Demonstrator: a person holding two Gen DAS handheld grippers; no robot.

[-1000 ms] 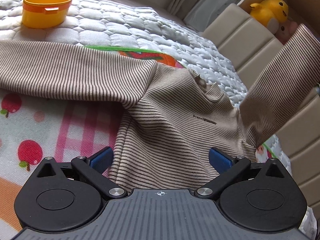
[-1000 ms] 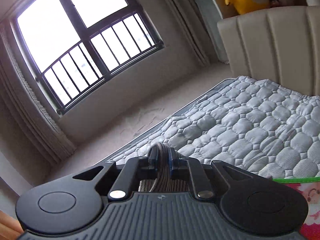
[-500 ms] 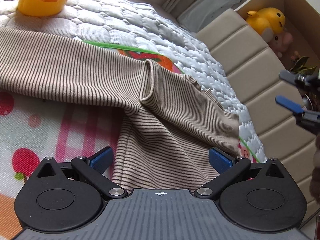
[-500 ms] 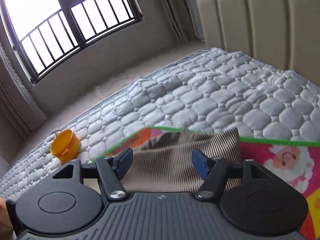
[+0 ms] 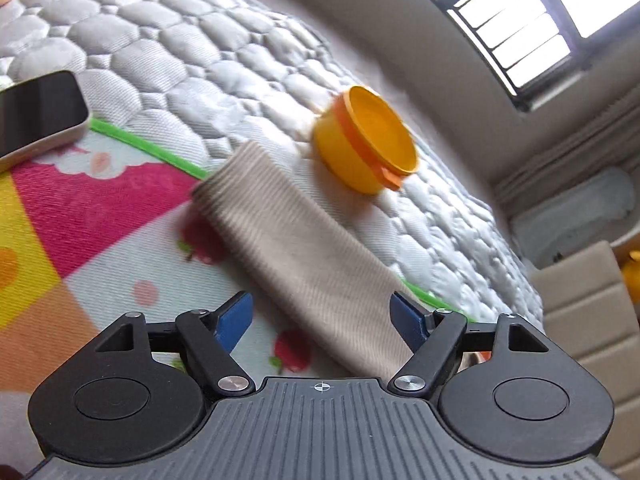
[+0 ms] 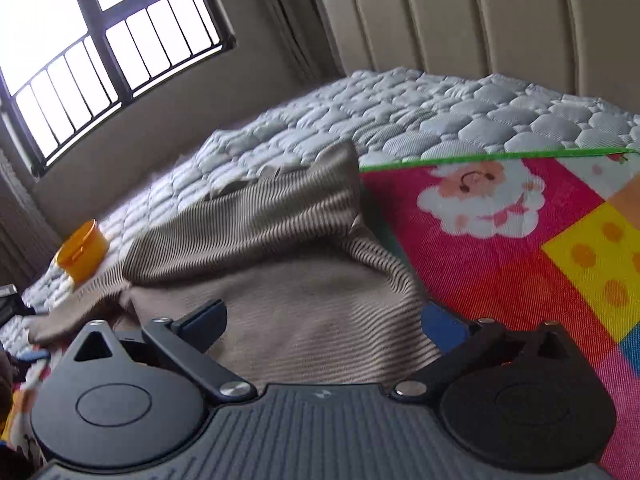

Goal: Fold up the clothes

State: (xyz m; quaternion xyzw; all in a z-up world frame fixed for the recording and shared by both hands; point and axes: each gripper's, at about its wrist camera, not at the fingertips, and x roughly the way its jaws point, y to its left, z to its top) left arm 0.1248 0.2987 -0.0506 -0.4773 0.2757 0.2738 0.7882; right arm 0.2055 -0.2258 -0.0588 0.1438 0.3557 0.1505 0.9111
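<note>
A brown striped long-sleeved shirt (image 6: 288, 264) lies on a colourful play mat (image 6: 520, 248) on the bed, one sleeve folded across its body. Its other sleeve (image 5: 296, 252) stretches out flat in the left wrist view, the cuff near the mat's green edge. My left gripper (image 5: 324, 318) is open just above that sleeve, blue pads on either side of it. My right gripper (image 6: 324, 326) is open and empty over the shirt's body.
An orange tub (image 5: 364, 140) stands on the quilted mattress (image 5: 180, 48) just beyond the sleeve's cuff; it also shows in the right wrist view (image 6: 82, 252). A phone (image 5: 36, 112) lies at the mat's edge. A padded headboard (image 6: 500, 20) rises behind the bed.
My right gripper let go of the raised sleeve, which now lies folded over the shirt, and opened. My left gripper swung left from the shirt's body to the outstretched sleeve.
</note>
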